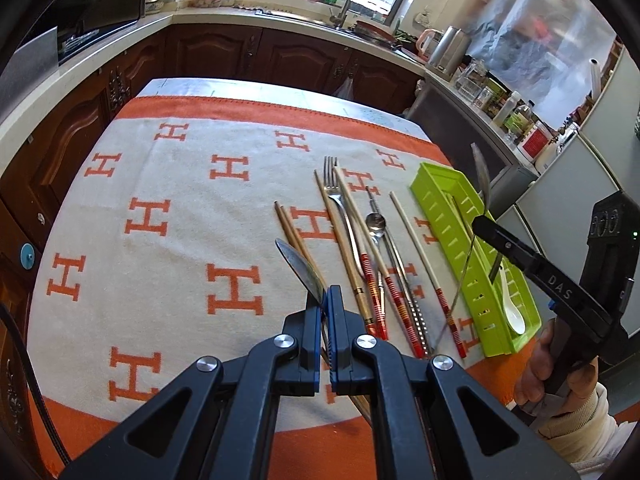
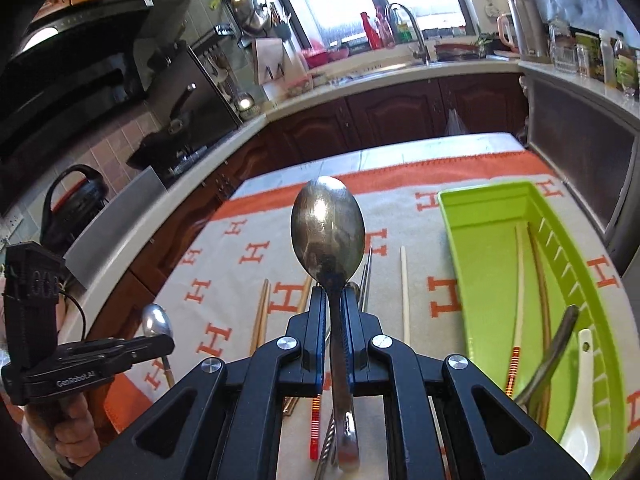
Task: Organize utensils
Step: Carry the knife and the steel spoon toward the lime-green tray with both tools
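Your left tongs [image 1: 325, 300], marked "GenRobot.AI", are pinching a small spoon [image 1: 298, 264]. Your right tongs [image 2: 335, 300], reading "DAS", are clamping a large spoon [image 2: 328, 226].

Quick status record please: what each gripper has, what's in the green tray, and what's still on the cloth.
left gripper: shut on a metal spoon
right gripper: shut on a large metal spoon, raised off the cloth
green tray: white ceramic spoon, two chopsticks, a dark metal handle
cloth: fork, small spoon, several chopsticks
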The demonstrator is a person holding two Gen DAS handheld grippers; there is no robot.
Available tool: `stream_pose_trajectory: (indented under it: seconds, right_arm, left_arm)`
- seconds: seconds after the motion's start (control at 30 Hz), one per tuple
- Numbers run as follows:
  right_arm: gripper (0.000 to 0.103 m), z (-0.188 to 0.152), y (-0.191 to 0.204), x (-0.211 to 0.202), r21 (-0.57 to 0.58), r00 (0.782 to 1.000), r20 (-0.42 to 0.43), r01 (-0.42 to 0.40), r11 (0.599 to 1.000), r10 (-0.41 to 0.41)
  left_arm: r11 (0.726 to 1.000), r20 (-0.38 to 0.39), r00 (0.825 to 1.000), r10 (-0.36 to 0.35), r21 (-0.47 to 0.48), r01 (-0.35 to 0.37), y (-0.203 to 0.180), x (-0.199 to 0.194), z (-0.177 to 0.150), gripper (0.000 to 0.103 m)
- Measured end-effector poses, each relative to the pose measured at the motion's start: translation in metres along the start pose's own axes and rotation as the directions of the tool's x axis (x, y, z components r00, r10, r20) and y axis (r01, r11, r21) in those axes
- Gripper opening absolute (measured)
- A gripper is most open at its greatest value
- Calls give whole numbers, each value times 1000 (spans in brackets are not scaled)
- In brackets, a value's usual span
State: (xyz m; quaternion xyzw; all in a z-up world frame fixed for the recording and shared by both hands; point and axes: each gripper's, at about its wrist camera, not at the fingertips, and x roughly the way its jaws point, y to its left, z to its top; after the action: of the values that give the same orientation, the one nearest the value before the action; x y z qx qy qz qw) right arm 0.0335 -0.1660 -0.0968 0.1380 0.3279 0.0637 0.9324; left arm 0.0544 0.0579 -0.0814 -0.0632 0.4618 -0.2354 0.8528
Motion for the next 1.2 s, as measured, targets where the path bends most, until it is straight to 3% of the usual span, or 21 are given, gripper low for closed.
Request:
stream_pose_trajectory:
  seconds: [0.23,0.4,0.5,0.67,0.8,0.9,1.07,1.2]
  right_arm:
    - [4,10,-6,-61,33,992,127,-22,999,18]
    - [0,23,-4,-115,31,971,238,-24,999,15]
    - [0,32,-5,-135,38,971,237,-29,999,20]
    - [0,35,-20,-133,85,991,135,2,996,-14]
    - [1,32,-46,-99,208,999,-8,-47,977,49]
    - [5,30,-58,-67,260,990,-114,-47,965,79]
    - [9,31,-68,-5,275,968,-244,10,961,60]
    - [13,39,-73,45,305,940,-341,126,944,-15]
  left_arm:
    - [999,20,1000,-9,54,8,-27,-14,2,1]
    - [996,30,999,-19,89,17,-46,-20,7,1]
    - [994,32,999,-34,103,31,-57,-22,10,1]
    - [994,18,999,-39,98,37,-63,-17,10,1]
    - [995,14,999,-29,94,27,-61,-16,8,1]
    - [996,12,1000,-23,84,22,-56,-14,9,1]
    - [997,7,1000,-21,68,20,-50,-10,10,1]
    - [999,2,1000,-19,47,19,-40,-5,12,1]
